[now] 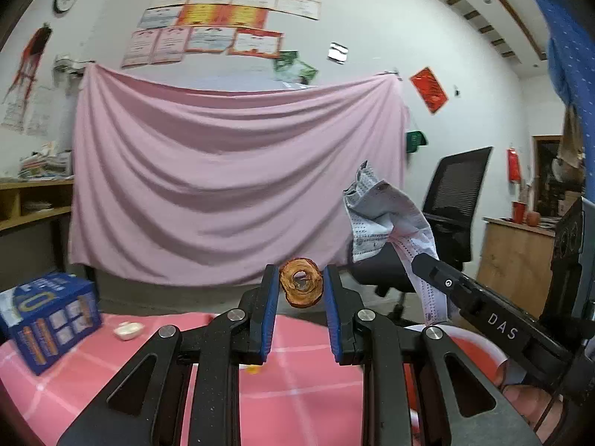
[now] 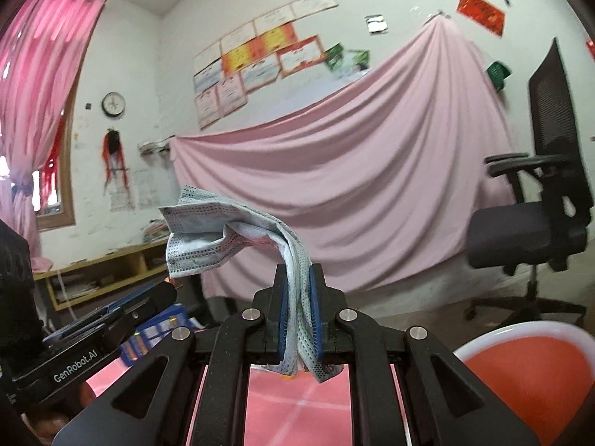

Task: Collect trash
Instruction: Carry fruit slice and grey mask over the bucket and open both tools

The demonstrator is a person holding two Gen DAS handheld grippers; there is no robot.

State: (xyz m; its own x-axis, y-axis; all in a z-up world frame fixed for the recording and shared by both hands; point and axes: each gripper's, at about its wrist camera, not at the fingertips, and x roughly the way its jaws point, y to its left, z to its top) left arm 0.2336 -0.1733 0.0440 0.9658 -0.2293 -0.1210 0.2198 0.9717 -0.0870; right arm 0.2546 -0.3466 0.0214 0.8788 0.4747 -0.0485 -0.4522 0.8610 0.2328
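My left gripper (image 1: 301,277) is shut on a brown, dried ring-shaped scrap (image 1: 297,299) and holds it upright between the blue pads, in the air above the pink table. Close by on the right, my right gripper (image 1: 424,262) carries a crumpled grey-blue face mask (image 1: 383,215). In the right wrist view, that gripper (image 2: 299,271) is shut on the mask (image 2: 208,234). The mask's bulk flops up and to the left, and its ends hang below the pads. The left gripper's body (image 2: 111,319) shows at the lower left.
A red basin with a white rim (image 2: 531,368) sits low on the right. On the pink checked tablecloth (image 1: 297,390) stand a blue box (image 1: 48,319), a small white scrap (image 1: 128,330) and a yellow bit (image 1: 253,369). Beyond are a black office chair (image 1: 450,200) and a pink sheet on the wall.
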